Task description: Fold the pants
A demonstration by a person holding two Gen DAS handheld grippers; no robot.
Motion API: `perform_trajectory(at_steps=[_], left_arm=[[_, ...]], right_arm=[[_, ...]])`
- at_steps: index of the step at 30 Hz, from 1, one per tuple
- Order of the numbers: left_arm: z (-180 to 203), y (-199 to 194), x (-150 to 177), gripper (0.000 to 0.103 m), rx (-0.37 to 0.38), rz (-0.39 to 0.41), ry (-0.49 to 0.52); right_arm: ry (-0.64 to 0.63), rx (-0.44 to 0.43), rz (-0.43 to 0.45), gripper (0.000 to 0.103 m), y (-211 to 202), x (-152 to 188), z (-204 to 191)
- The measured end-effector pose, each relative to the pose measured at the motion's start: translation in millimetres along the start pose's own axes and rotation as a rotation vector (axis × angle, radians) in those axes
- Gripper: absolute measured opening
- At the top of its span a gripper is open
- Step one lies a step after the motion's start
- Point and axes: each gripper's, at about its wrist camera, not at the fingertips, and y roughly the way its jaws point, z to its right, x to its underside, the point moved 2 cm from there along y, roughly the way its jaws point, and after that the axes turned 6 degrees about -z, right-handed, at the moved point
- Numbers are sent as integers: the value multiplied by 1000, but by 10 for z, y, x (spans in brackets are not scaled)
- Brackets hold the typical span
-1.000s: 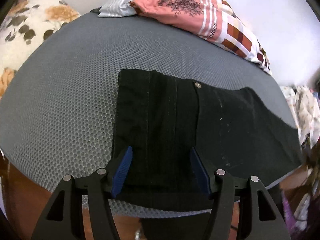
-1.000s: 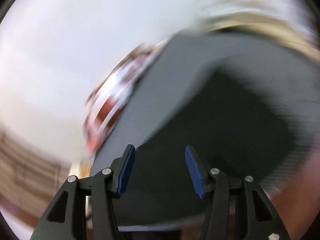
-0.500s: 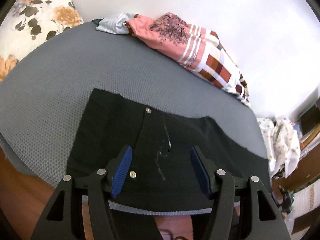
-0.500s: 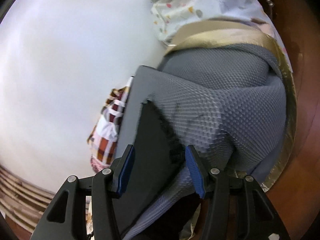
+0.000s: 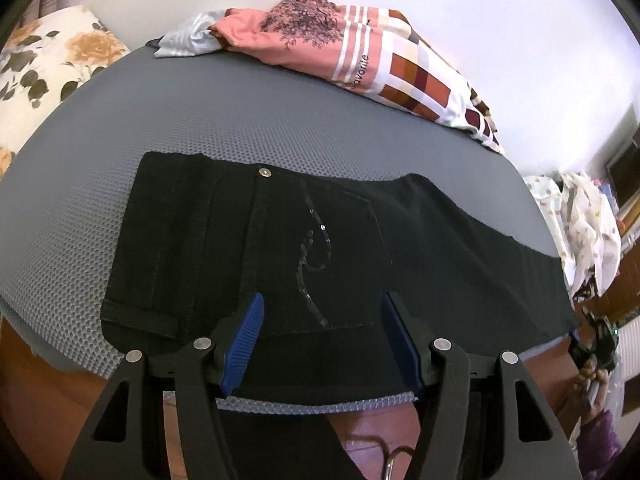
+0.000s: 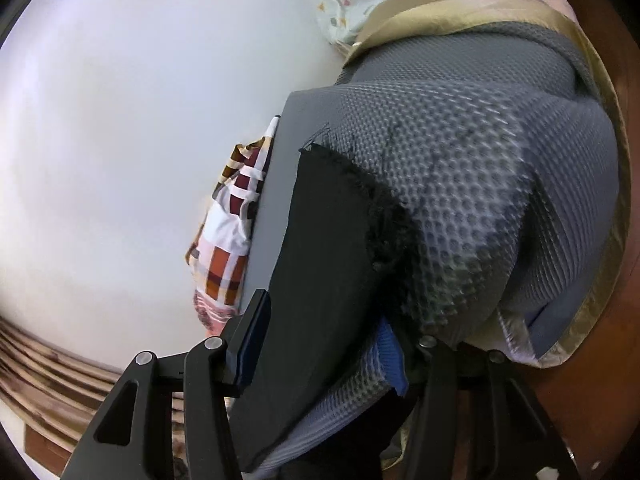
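Note:
Black pants (image 5: 320,240) lie flat across a grey mesh mattress (image 5: 200,120), waist button at the far side, a stitched back pocket in the middle. My left gripper (image 5: 322,340) hovers open over the pocket's near edge, with nothing pinched. In the right wrist view the pants' frayed leg end (image 6: 320,260) runs over the mattress corner (image 6: 460,180). My right gripper (image 6: 326,344) straddles that end with its jaws closing. Black cloth and mesh fill the gap, and the mesh hides part of the right pad (image 6: 394,360).
A pile of pink and checked clothes (image 5: 360,52) lies along the far edge by the white wall, seen also as checked cloth (image 6: 232,240). A floral pillow (image 5: 44,72) sits far left. White patterned cloth (image 5: 580,220) hangs beyond the right end. Wooden floor lies below.
The left gripper has slid along the waist to above the back pocket. The right gripper has dropped and rolled onto the leg end, which now fills the gap between its narrowing jaws.

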Motion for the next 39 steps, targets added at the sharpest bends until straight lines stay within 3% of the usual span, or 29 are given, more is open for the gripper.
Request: perform_trajectory(at_steps=[3,5,6,7,13,17,19,24,32,39], left_arm=[[19,4,-5,62,12,-1,2],[28,-10,-14,62,12,11,6],[30,-15,-22,62,11,17,5],[27,-17,-28,62,11,19,4],[-63,9,-33,62,24,2,-39],[-124,-1,-48,62,36,0,-74],[-136,-22,-54,62,32,8,-78],[-145,-35,-65,62,19,14,-72],[-138,-74,-55,62,10,19,-67],[-98,-25,-44,62,10,-9,-54]], right_arm=[[-10,26,7,45,68,0,-43],[-24,79,3,28,102,4,-46],[-41,142,-1,9,139,14,-43],[-50,152,2,5,154,25,-23],[1,102,-12,8,114,5,55],[130,8,-17,9,59,-14,224],[84,68,-22,5,50,-19,166],[-35,242,-36,6,89,-50,-136],[-177,261,-62,6,292,13,-755],[-320,222,-187,7,953,461,-1426]])
